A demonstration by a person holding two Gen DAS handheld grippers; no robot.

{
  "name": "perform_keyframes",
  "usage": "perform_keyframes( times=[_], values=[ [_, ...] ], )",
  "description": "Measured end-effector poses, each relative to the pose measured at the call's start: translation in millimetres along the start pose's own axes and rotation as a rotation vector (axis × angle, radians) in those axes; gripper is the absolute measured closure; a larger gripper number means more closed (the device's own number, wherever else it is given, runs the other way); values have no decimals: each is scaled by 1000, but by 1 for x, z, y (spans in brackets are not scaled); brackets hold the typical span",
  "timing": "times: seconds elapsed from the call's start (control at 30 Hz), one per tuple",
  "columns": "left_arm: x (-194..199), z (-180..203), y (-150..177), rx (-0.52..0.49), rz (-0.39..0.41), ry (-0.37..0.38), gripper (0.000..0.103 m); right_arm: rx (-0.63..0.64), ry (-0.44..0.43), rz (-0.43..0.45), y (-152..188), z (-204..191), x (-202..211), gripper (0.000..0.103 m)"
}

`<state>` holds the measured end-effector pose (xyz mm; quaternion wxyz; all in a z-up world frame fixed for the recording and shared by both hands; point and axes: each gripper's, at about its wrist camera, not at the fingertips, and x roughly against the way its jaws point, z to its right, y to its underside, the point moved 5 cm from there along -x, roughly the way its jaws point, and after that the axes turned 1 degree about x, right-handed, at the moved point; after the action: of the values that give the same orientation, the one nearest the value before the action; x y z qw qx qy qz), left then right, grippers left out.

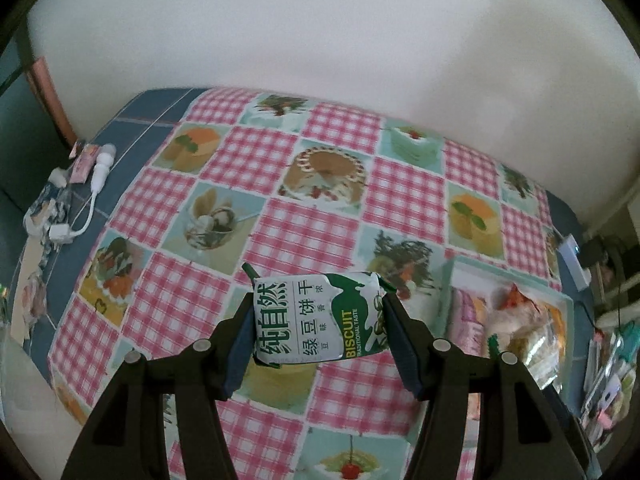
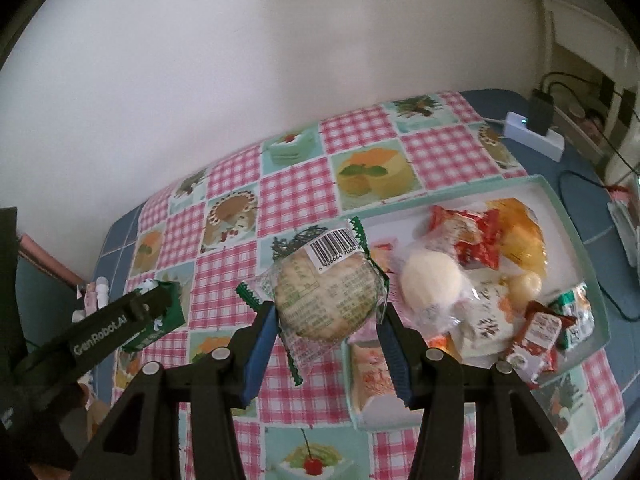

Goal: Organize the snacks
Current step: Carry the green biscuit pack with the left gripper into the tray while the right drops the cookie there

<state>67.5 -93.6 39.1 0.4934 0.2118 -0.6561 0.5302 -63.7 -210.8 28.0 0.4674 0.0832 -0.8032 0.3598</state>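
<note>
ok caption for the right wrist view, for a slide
Right tongs hold a clear-wrapped round biscuit above the checked tablecloth, beside a tray of assorted snacks.

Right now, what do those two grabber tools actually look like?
Both are black plastic. The left gripper and the right gripper each have two angular arms with silver round pins at the joints and fingers lined with ribbed blue pads. The left one's side carries white lettering, GenRobot.AI. No cables show on them.

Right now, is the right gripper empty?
No: the right gripper is shut on a clear-wrapped round biscuit packet, held above the tablecloth.
</note>
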Motion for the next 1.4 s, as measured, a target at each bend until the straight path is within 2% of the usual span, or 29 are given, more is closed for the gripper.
perform_keyframes(
  times=[0.33,0.47,0.7,1.1,1.4],
  values=[
    [18,44,10,-113,41,8,40,-18,53,31,-2,35,11,49],
    [21,62,17,-156,40,26,40,-63,60,44,-8,56,16,49],
    [23,106,36,-247,5,110,40,-153,116,66,-16,102,26,49],
    [21,152,60,-347,-43,186,40,-267,185,93,-23,163,40,49],
    [0,175,78,-396,-80,200,40,-314,194,16,-13,183,19,49]
  ],
)
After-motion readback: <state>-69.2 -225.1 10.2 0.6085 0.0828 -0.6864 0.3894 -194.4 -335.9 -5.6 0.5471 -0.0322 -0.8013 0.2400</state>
